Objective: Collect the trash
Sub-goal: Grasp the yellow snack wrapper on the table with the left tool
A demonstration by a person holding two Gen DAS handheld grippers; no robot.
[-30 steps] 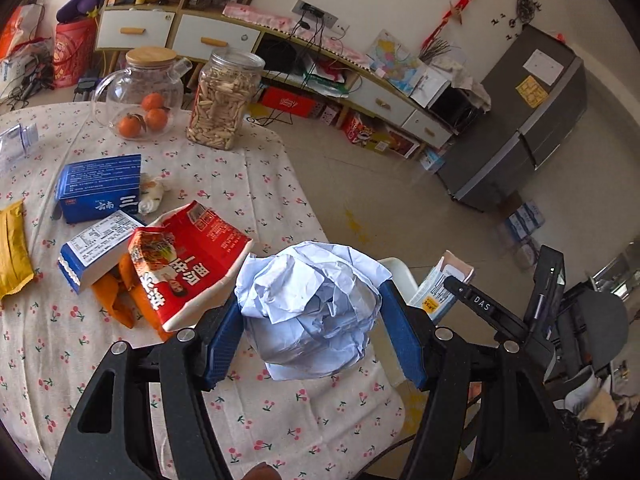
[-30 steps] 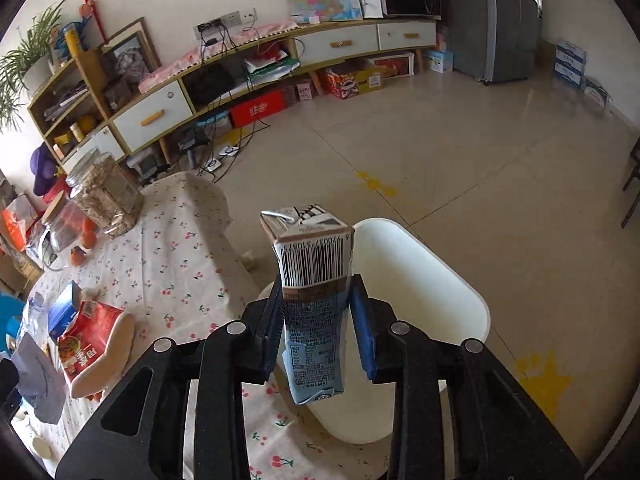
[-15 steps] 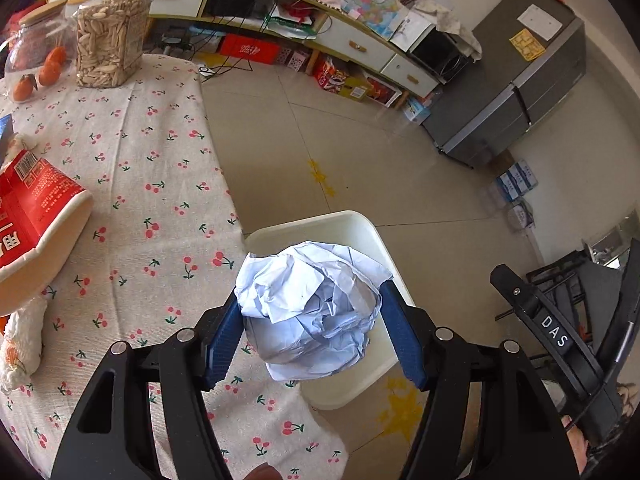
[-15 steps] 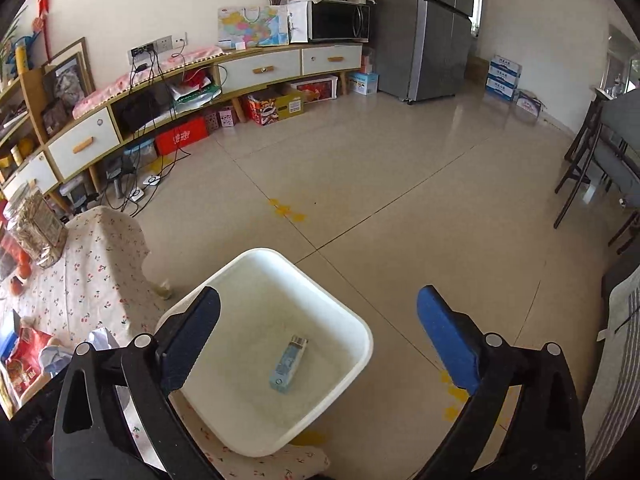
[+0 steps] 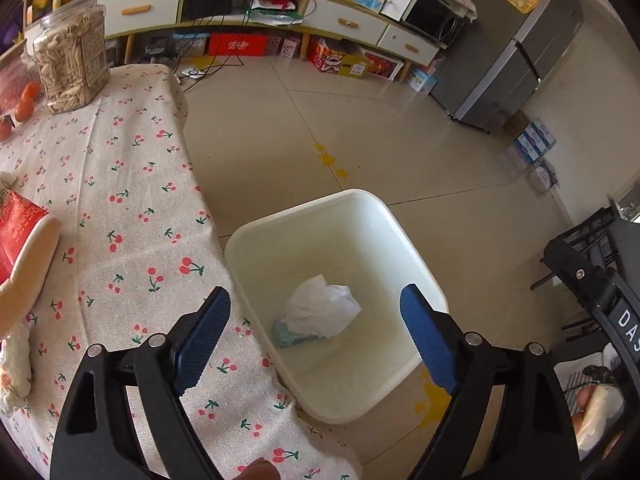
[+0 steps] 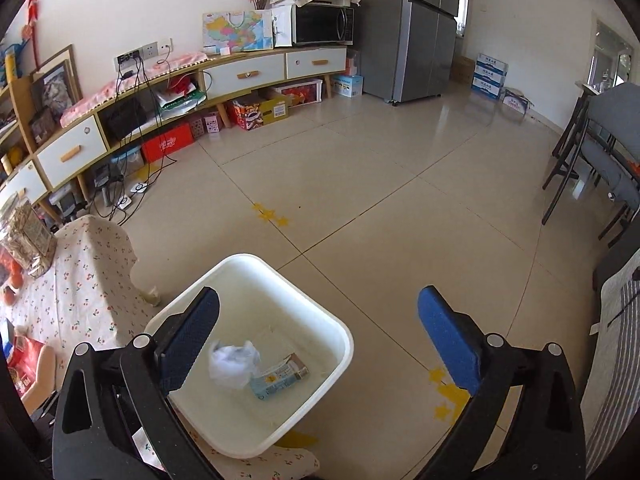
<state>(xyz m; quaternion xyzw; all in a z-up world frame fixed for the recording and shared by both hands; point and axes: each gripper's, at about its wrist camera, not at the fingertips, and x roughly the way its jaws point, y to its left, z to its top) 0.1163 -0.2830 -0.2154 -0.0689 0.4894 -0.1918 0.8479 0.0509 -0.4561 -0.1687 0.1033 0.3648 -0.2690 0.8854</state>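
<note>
left gripper has spread, dropping crumpled paper into bin.

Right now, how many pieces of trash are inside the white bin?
2: a crumpled paper ball on the white bin's floor, and a drink carton lying beside it, partly under it. Nothing else shows.

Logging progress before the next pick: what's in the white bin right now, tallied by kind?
Crumpled paper ball: 1
Drink carton: 1
Total in the white bin: 2
</note>
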